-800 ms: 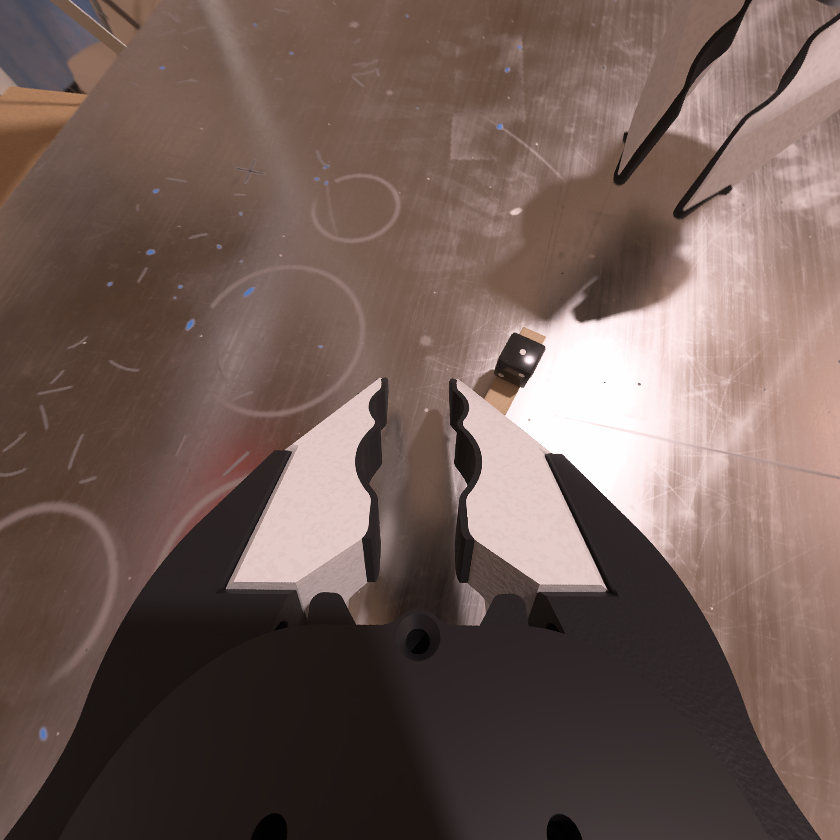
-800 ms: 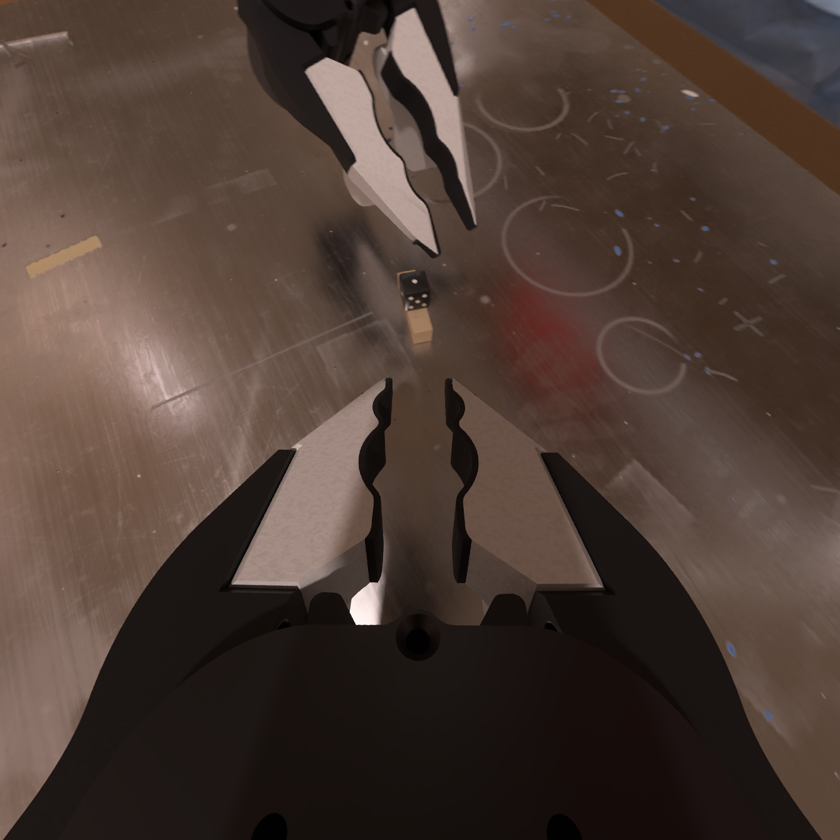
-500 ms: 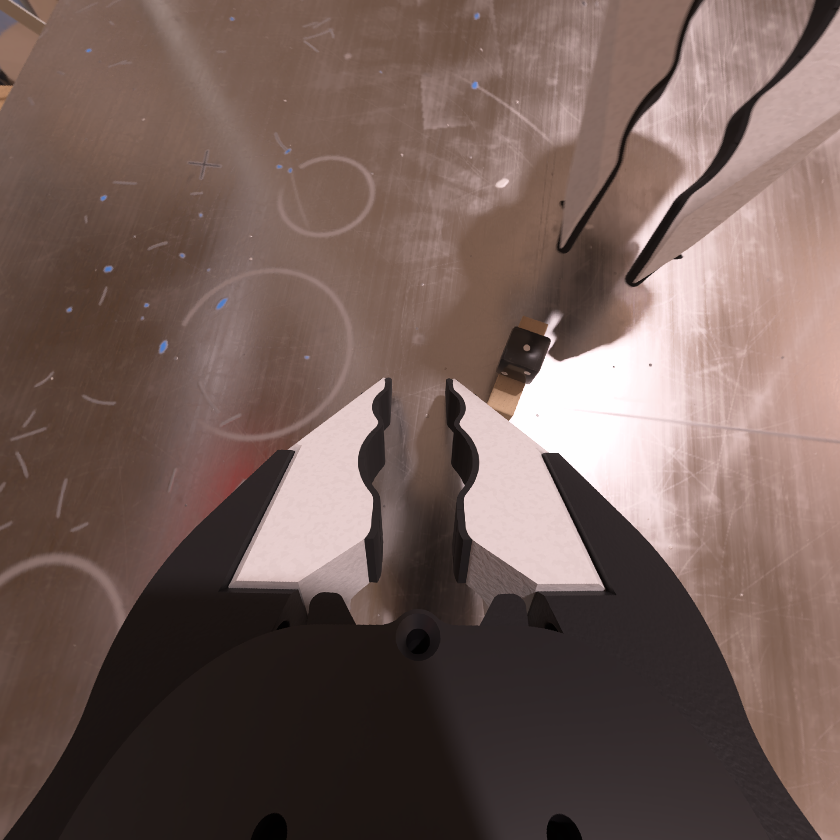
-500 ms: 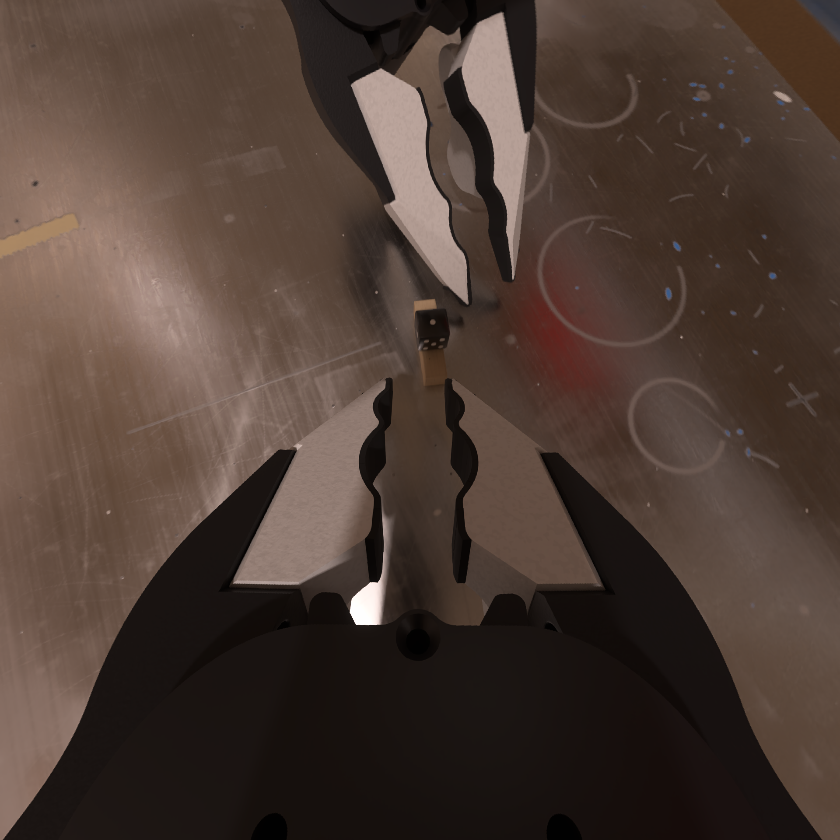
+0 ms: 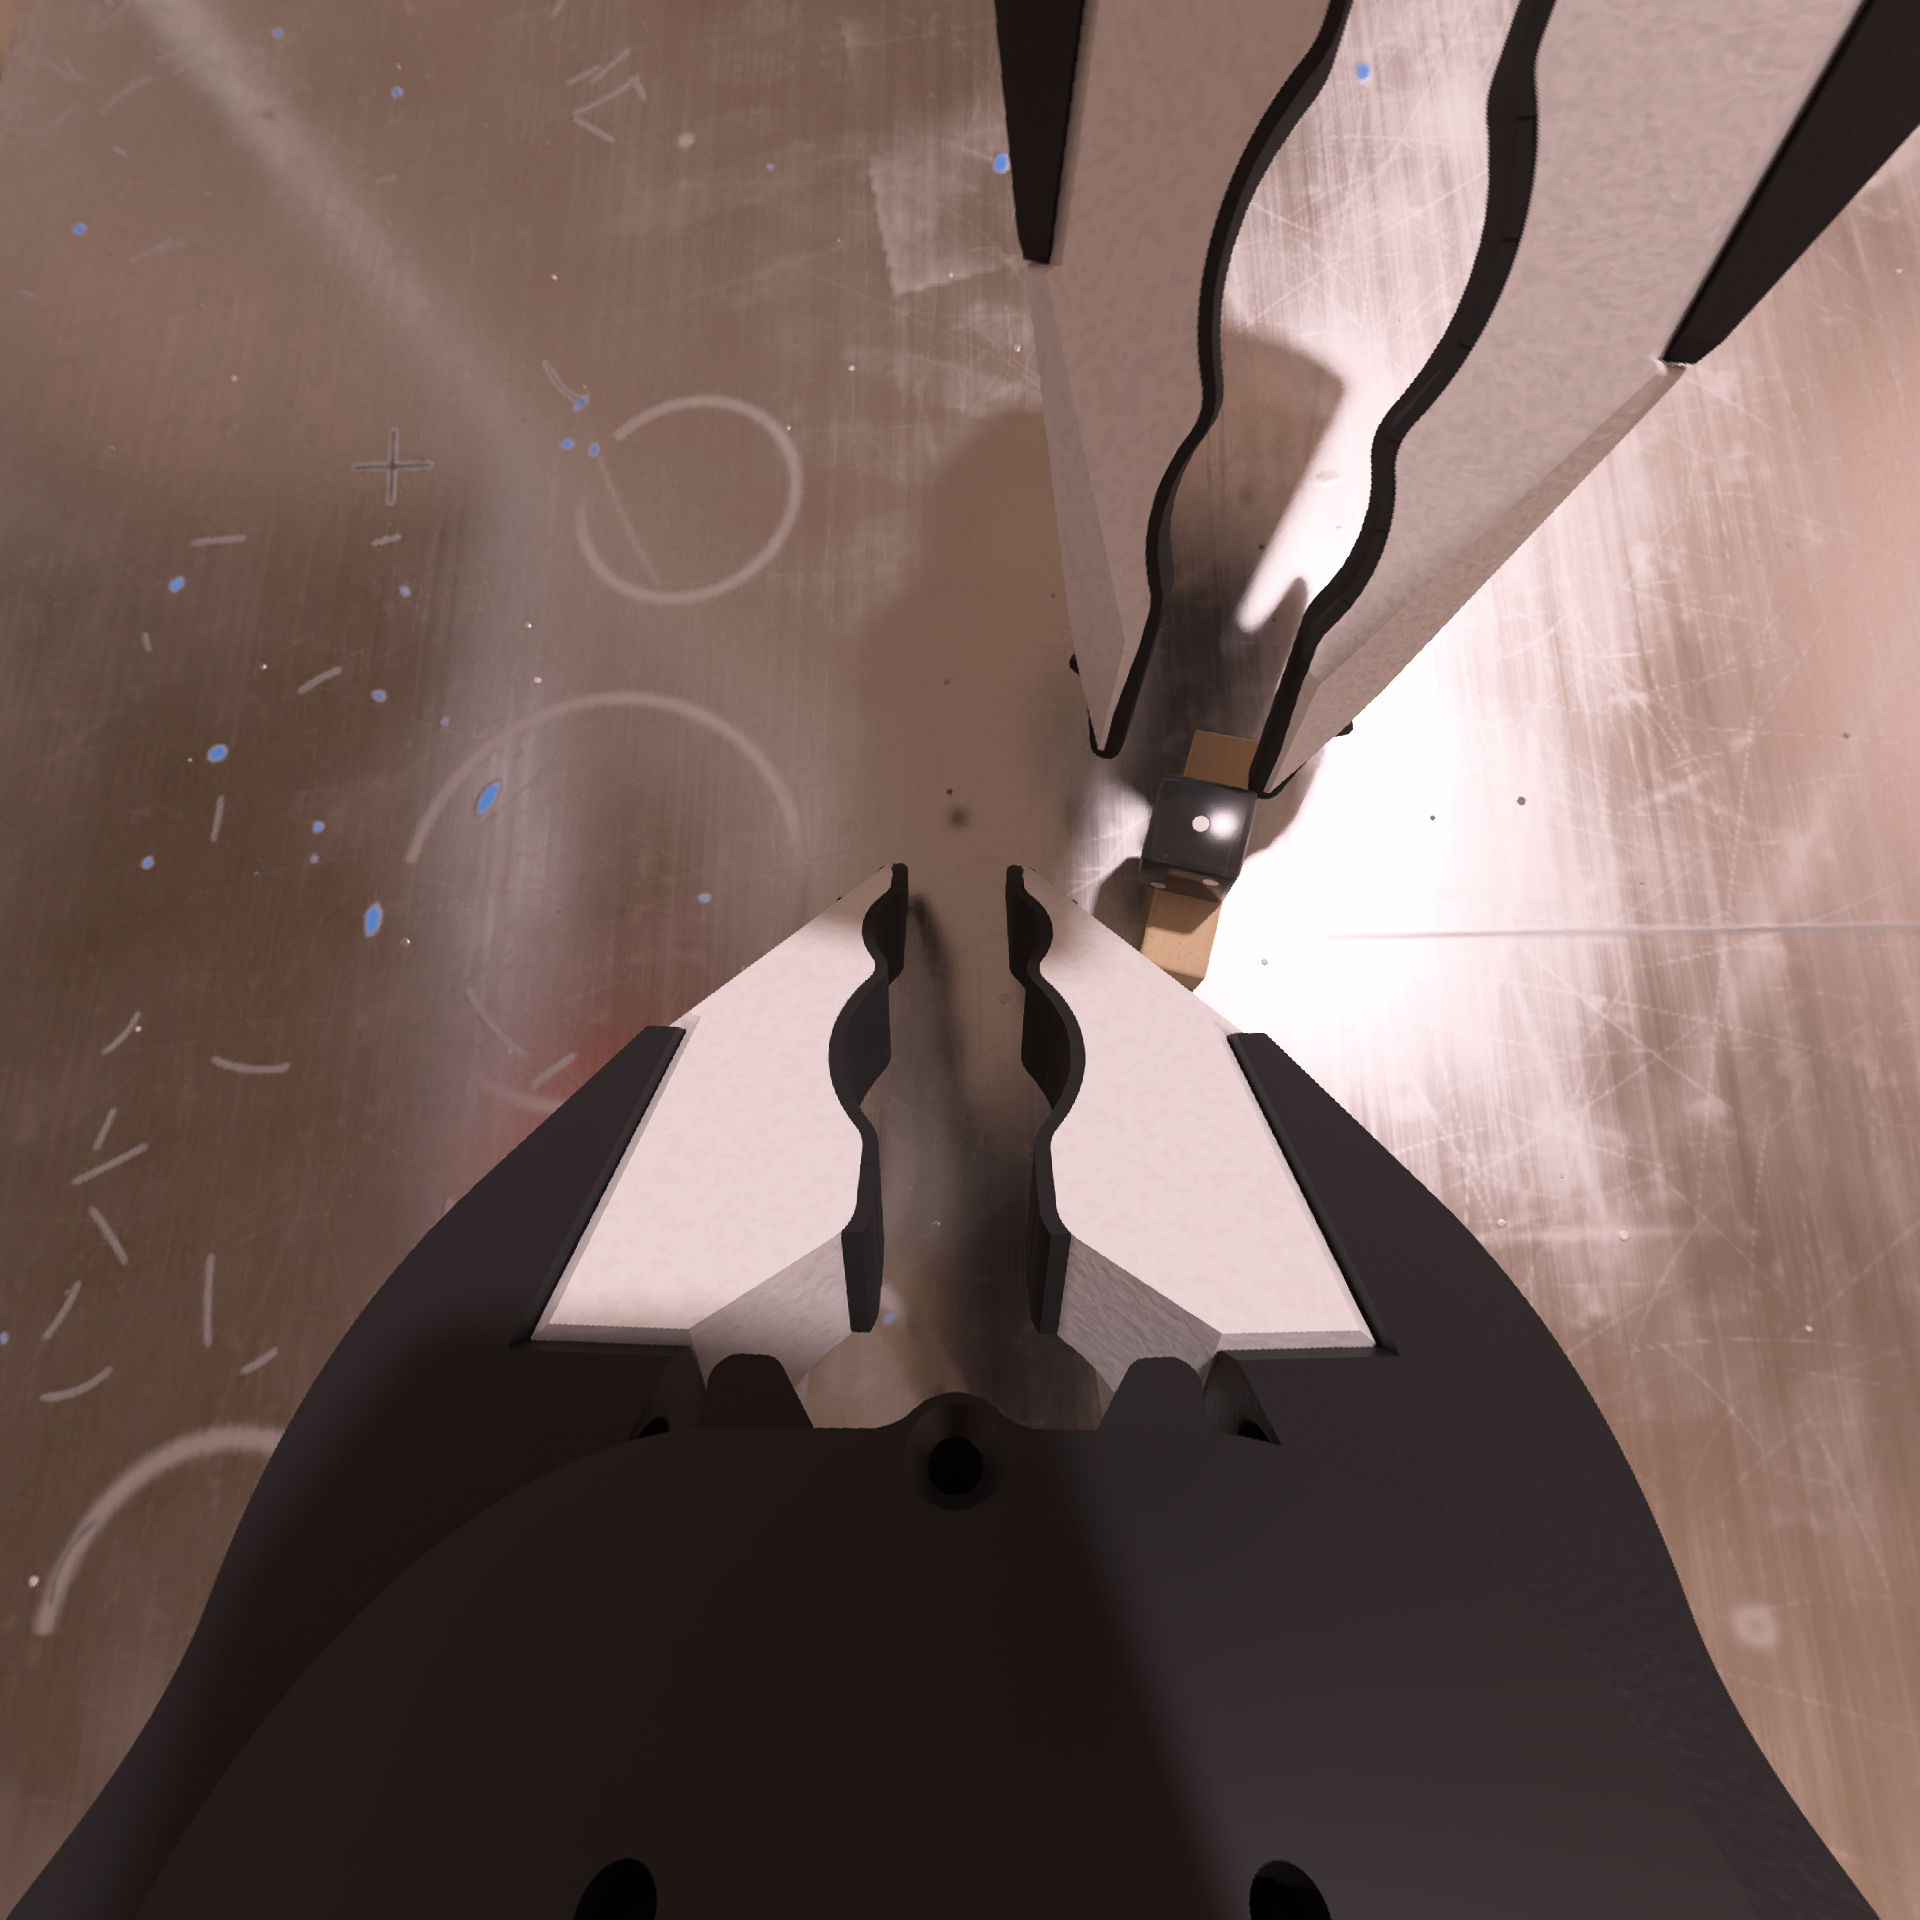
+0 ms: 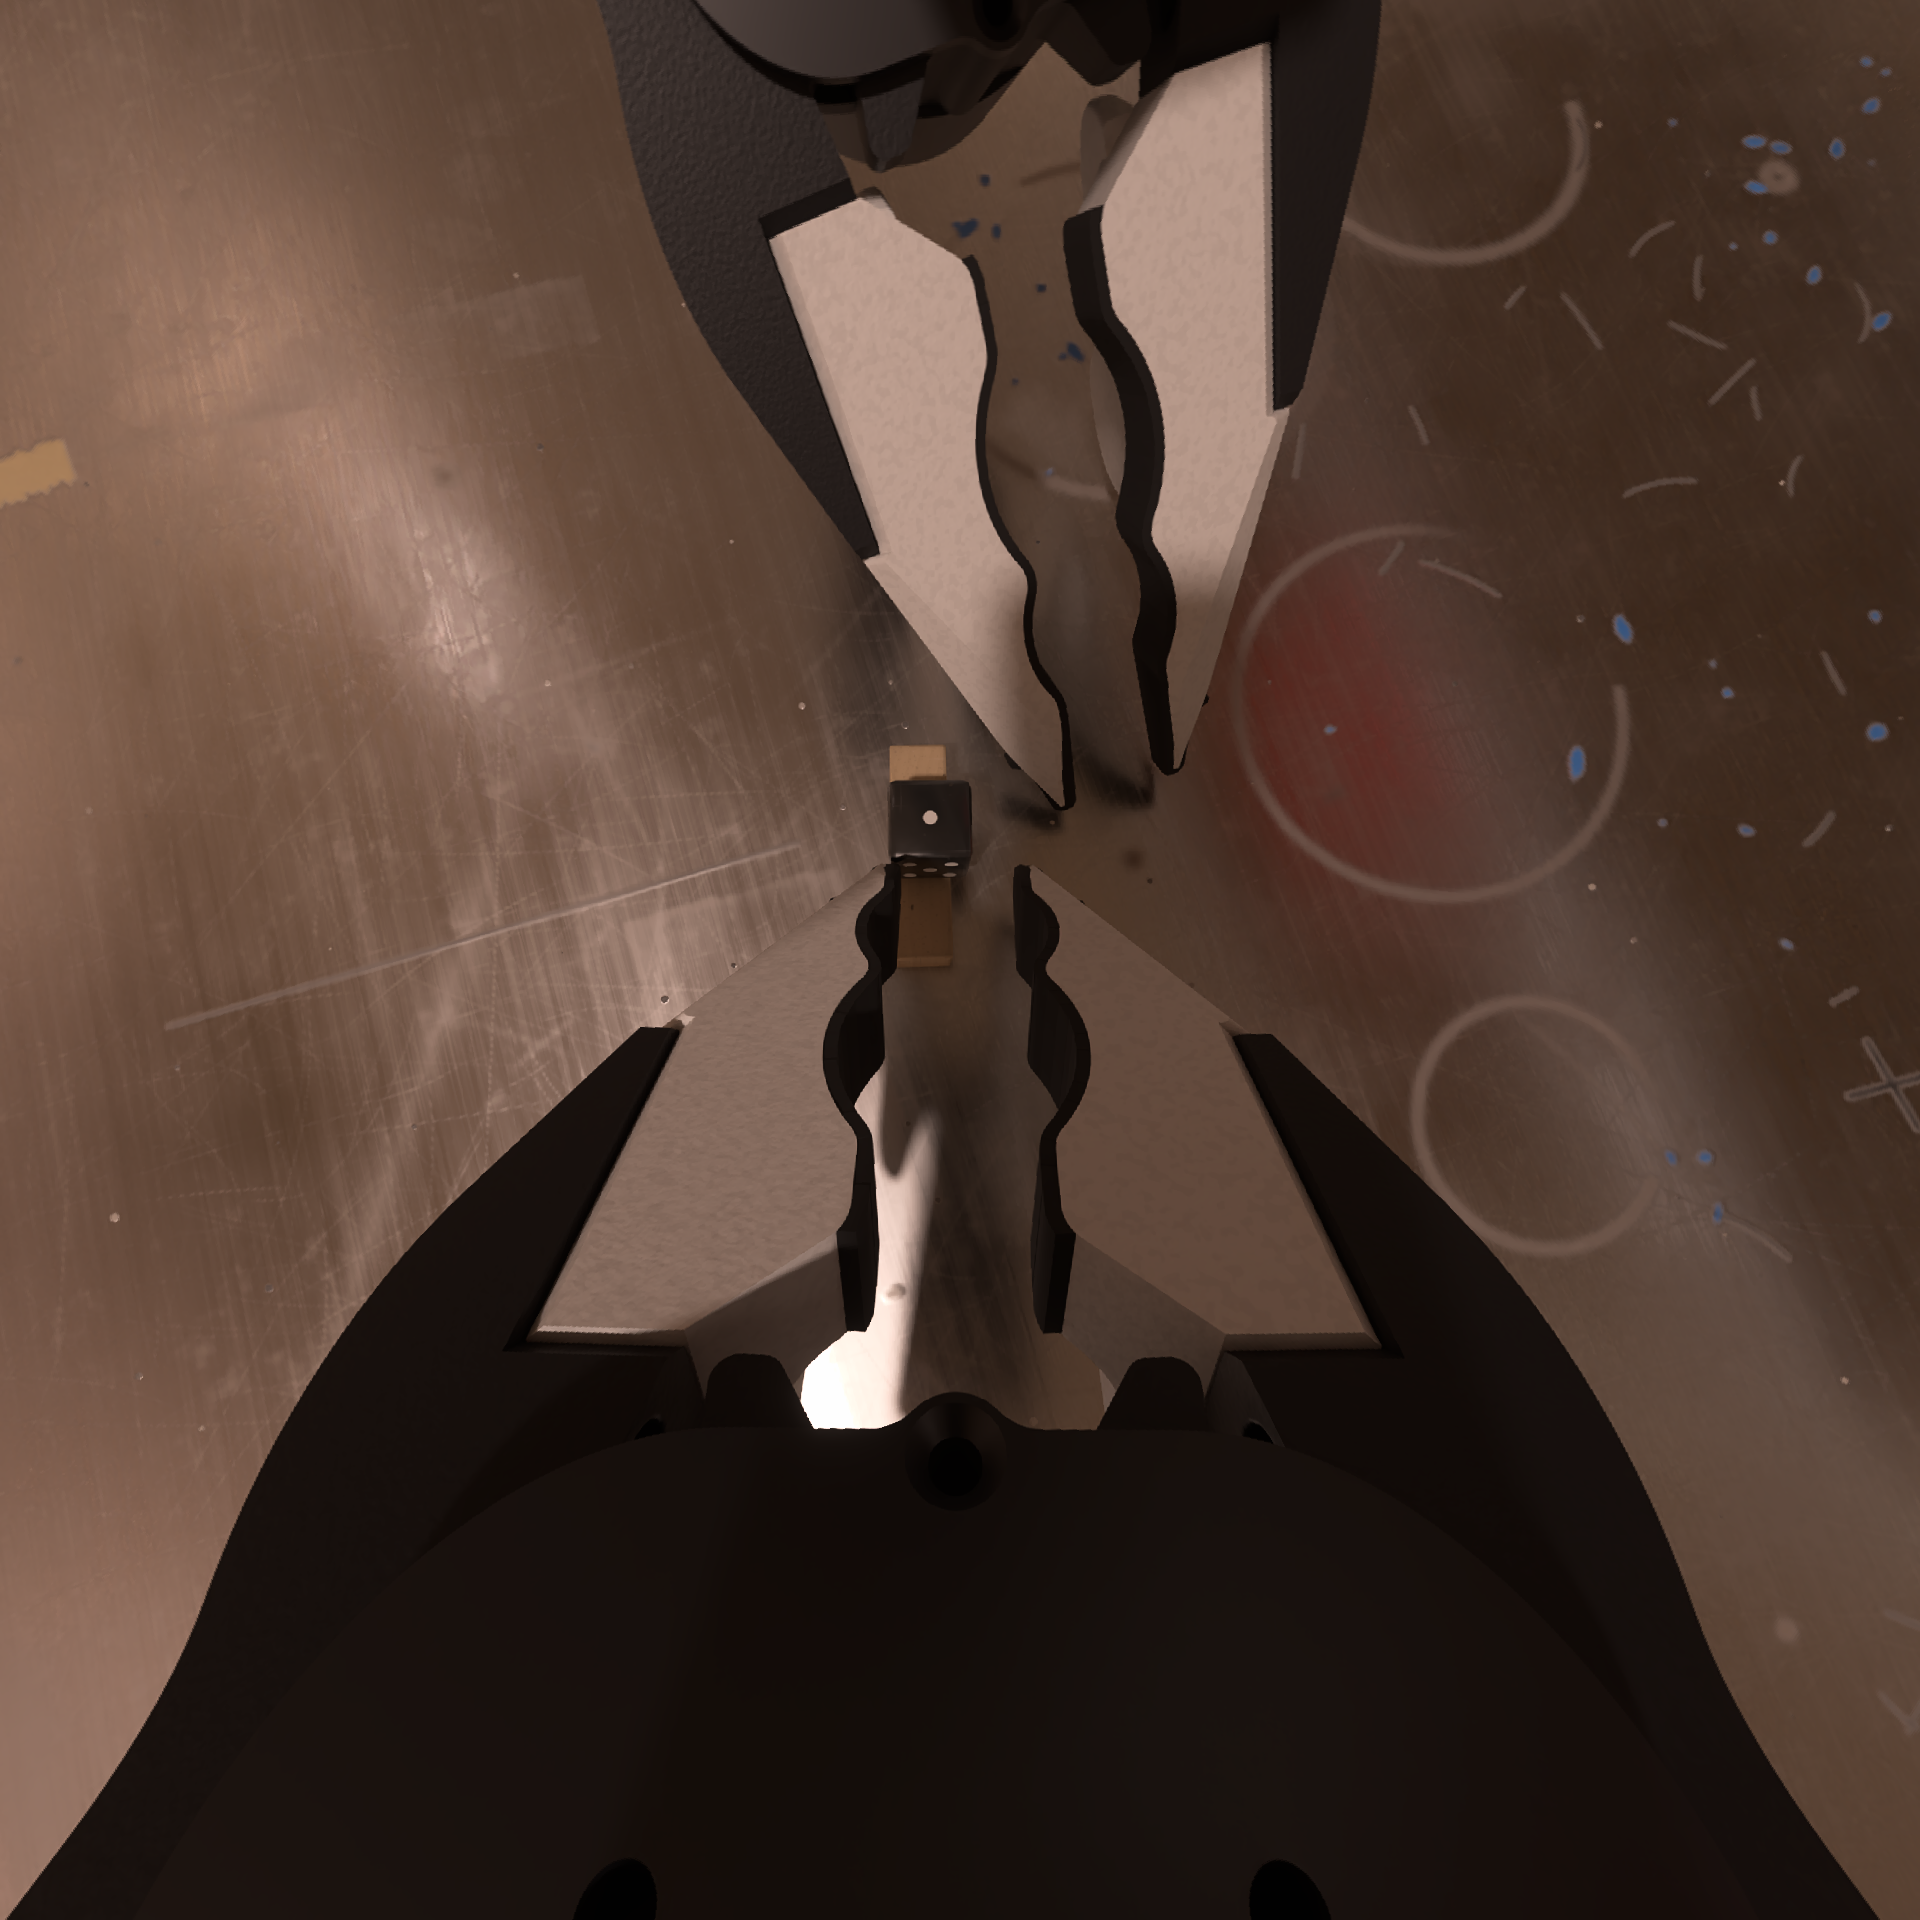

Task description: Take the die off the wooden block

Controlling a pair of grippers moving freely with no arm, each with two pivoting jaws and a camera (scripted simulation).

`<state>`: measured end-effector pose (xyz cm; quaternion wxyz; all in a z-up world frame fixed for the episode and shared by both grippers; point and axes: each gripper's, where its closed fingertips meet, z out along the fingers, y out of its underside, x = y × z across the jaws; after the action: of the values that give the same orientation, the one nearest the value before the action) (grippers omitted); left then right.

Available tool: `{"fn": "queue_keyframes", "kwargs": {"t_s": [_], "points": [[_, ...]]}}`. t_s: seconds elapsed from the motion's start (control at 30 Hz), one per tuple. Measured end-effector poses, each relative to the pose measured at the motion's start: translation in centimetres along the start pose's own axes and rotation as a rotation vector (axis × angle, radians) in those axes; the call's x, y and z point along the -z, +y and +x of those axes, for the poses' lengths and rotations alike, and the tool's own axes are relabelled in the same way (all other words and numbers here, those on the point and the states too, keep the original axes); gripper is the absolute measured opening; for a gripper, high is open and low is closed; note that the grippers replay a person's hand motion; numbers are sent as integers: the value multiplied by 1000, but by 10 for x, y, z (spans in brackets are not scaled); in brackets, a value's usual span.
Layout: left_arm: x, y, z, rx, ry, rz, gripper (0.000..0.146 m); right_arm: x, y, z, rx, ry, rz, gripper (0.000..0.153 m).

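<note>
Two grippers face each other low over the scratched metal table point(image 5: 1621, 1091), both with fingers spread and nothing between them. The black die point(image 5: 1195, 831) sits on top of the small wooden block point(image 5: 1179, 935), which lies flat on the table. The die is just beyond the tip of the left gripper point(image 5: 956, 883), off to the outside of its right finger. From the other side, the right gripper point(image 6: 954, 883) has the block partly between its fingertips, with the die point(image 6: 931, 824) just ahead of its left finger. This looks like the closing-in step, before any grasp. Next, I judge, one gripper must centre its gap on the die and pinch it, perhaps while the other steadies the block point(image 6: 925, 935).
</note>
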<state>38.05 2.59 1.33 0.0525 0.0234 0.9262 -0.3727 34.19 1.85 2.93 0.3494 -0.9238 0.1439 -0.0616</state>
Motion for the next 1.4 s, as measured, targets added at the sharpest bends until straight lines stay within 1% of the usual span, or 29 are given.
{"fn": "queue_keyframes", "kwargs": {"t_s": [0.13,0.4,0.5,0.6,0.73,0.8,0.93,1.03,1.4], "points": [[4,1,2,-17,-27,13,18,-2,0,-1,-15,-19,4,21],[27,10,22,-16,-60,18,18,-14,-3,-7,31,-20,-49,22],[30,12,29,-16,-57,21,18,-15,-2,-8,51,-17,-64,16],[30,14,35,-16,-38,17,18,-8,-1,-10,47,-26,-54,16],[26,9,44,-29,-9,29,18,12,-19,-11,7,-27,64,16],[24,5,48,-44,-7,38,18,15,-26,-13,1,-20,89,16],[23,0,52,-54,-9,54,17,8,-20,-16,25,-9,36,16],[24,-1,52,-59,-17,59,17,3,-17,-20,18,-32,15,16],[23,-1,52,-60,-16,84,15,4,-13,-18,14,-17,6,16]]}}
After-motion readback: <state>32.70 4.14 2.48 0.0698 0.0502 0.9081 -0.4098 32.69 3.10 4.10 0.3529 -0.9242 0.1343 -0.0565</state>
